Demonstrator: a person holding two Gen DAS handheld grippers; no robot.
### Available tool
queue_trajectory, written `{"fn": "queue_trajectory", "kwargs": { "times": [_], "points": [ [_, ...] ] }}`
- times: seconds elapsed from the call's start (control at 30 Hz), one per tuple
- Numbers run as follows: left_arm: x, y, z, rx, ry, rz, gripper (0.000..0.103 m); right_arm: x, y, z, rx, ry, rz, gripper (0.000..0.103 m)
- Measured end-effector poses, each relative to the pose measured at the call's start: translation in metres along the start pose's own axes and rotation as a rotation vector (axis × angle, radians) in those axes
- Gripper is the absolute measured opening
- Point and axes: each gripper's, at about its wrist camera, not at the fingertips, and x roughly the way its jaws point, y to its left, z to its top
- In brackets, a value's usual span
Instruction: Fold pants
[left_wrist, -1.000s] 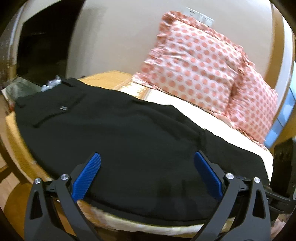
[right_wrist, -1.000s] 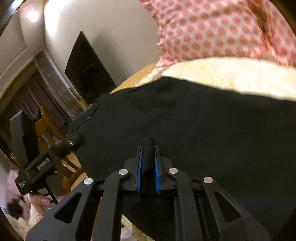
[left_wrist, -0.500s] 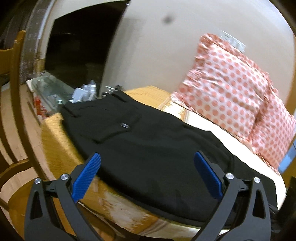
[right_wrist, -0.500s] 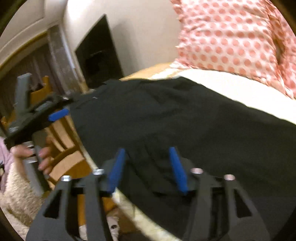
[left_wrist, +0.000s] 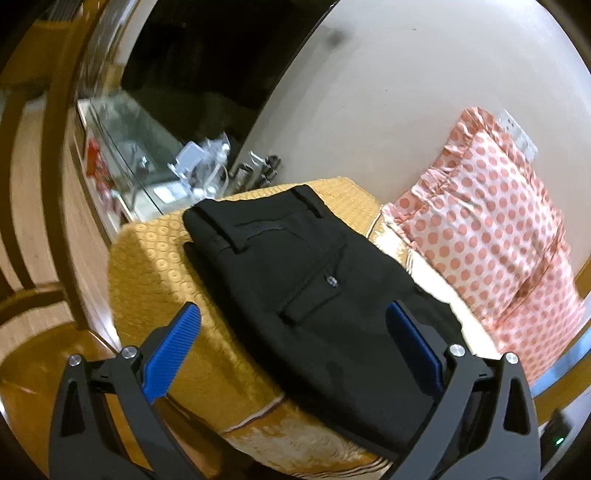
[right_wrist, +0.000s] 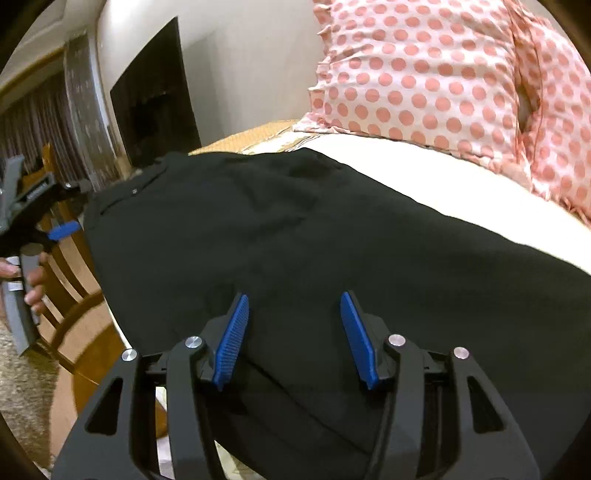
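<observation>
The bed (left_wrist: 155, 280) wears a gold patterned cover, with a cream sheet (right_wrist: 424, 173) showing farther back. Black pants (left_wrist: 314, 295) lie flat on it, directly ahead of both tongs, waistband toward the far corner. Two pink polka-dot pillows (right_wrist: 417, 70) rest on the bed beyond the pants, ahead and right.

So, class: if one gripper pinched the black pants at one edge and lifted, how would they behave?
The black pants look like soft cloth lying flat, so they would probably droop and unfold. They likely slide easily on the sheeny gold bedcover.
</observation>
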Motion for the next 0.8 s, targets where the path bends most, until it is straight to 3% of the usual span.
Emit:
{"fn": "queue_trajectory", "kwargs": {
  "times": [0.2, 0.43, 0.5, 0.6, 0.8],
  "points": [
    [0.021, 0.015, 0.014, -0.094, 0.064, -0.028, 0.099, 0.007, -0.002, 0.003, 0.004, -0.006, 0.004, 0.055],
    [0.029, 0.015, 0.018, -0.102, 0.072, -0.033, 0.098, -0.004, 0.000, 0.001, 0.014, -0.011, 0.009, 0.056],
    [0.030, 0.017, 0.018, -0.125, 0.080, -0.067, 0.081, -0.009, 0.001, -0.001, 0.014, -0.012, 0.007, 0.056],
    [0.031, 0.020, 0.019, -0.158, 0.066, -0.086, 0.069, -0.009, 0.002, 0.000, 0.014, -0.013, 0.008, 0.057],
    [0.033, 0.034, 0.016, -0.258, 0.041, -0.134, 0.062, -0.012, 0.002, -0.001, 0.018, -0.020, 0.015, 0.057]
  ]
}}
